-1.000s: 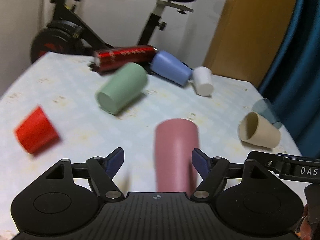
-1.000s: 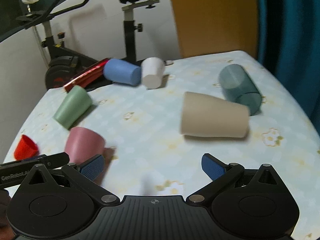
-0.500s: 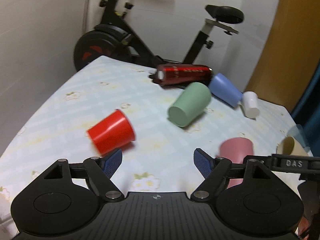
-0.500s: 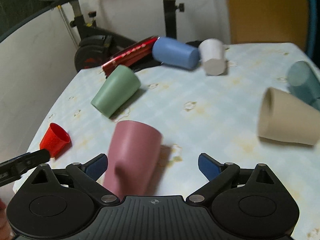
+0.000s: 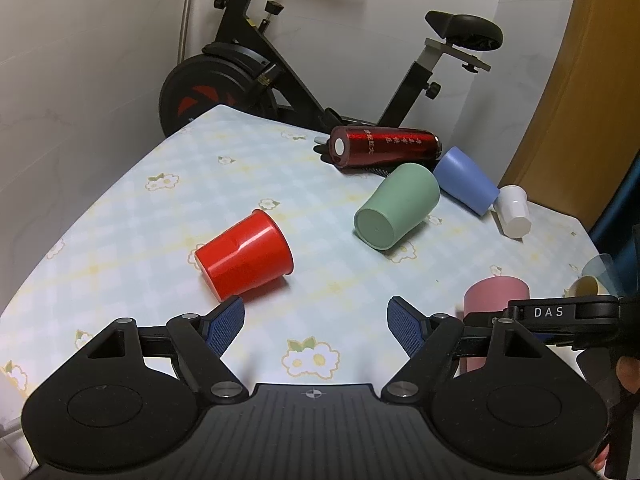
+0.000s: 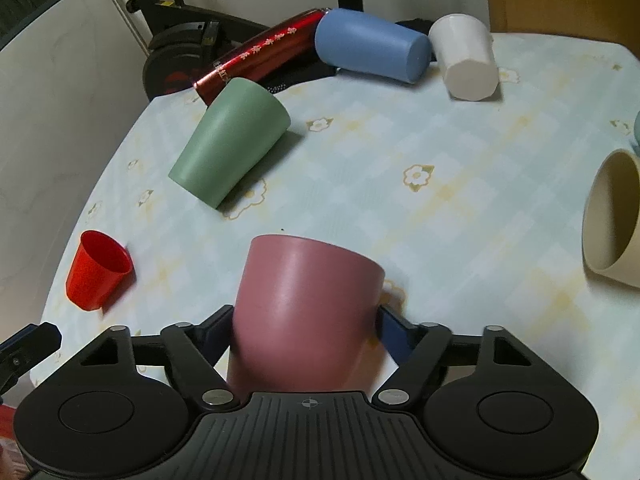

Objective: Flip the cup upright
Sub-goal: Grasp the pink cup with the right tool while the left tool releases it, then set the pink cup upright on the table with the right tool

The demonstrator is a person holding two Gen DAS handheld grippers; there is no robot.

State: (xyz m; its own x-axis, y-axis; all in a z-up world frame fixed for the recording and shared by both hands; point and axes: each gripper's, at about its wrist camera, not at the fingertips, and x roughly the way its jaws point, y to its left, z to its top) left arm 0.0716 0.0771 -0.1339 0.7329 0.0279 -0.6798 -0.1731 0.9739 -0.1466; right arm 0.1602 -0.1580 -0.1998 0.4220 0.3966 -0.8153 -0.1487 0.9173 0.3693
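Note:
A pink cup stands upside down between the fingers of my right gripper. The blue pads sit at both its sides, and contact is not clear. It also shows in the left wrist view behind the right gripper's body. My left gripper is open and empty, just in front of a red cup lying on its side. A green cup, a blue cup, a white cup and a beige cup also lie on their sides.
A red metal bottle lies at the table's far edge. A teal translucent cup is at the right. An exercise bike stands behind the table, a white wall to the left, a wooden door to the right.
My right gripper has moved in around the pink cup. My left gripper has swung left, bringing the red cup close in front of it.

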